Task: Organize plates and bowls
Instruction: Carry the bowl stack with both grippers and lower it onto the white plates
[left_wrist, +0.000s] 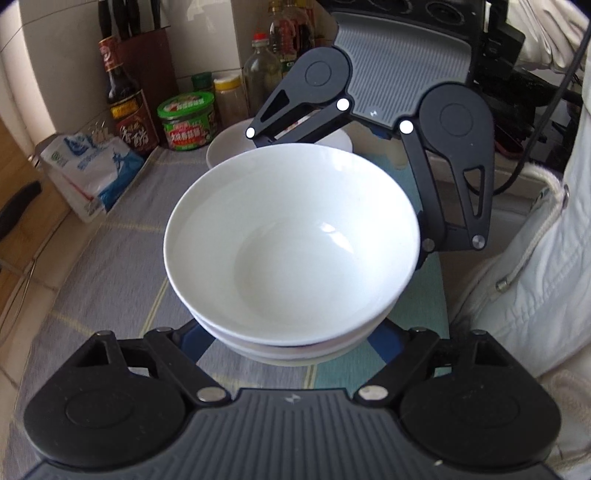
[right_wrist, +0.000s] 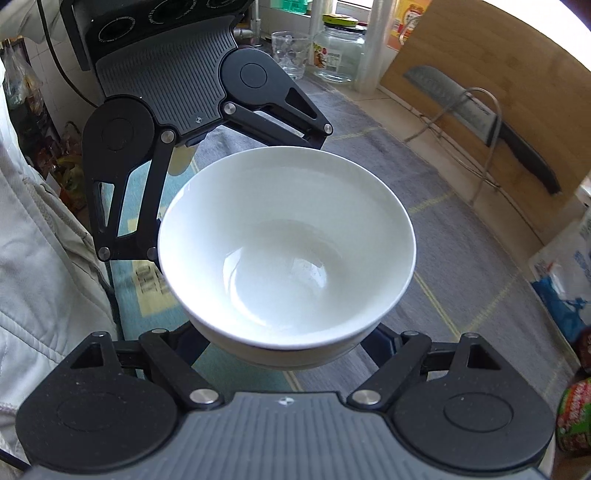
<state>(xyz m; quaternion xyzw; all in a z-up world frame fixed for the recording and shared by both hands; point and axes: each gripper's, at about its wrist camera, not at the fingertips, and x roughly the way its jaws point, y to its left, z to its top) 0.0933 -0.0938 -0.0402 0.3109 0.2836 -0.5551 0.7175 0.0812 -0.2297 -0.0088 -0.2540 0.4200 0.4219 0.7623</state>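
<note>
- Between the two tools, which face each other from opposite sides, sits a stack of white bowls (left_wrist: 291, 243); in each wrist view the stack fills the space straight ahead of the tool holding the camera, with the other tool beyond its far rim.
- The left tool (left_wrist: 291, 332) has its linkage arms spread wide, reaching under the near side of the stack; the fingertips are hidden below the bowls, so I cannot tell whether they press on the lower bowl or only flank it.
- The right tool (right_wrist: 288, 343) stands the same way on its own side: arms wide, tips out of sight beneath the rim, contact not visible.
- The stack has no long axis, being round; its rim looks level, tipped toward neither tool. Neither is plainly nearer.
- Whether the stack rests on the cloth-covered surface (left_wrist: 122, 258) or is lifted clear of it cannot be made out.
- A second white dish (left_wrist: 229, 144) lies past the stack from the left tool, near the condiment jars (left_wrist: 186, 122).
- Judged from this, any coming move turns on both tools acting evenly from opposite sides, lest the upper bowl slide.
</note>
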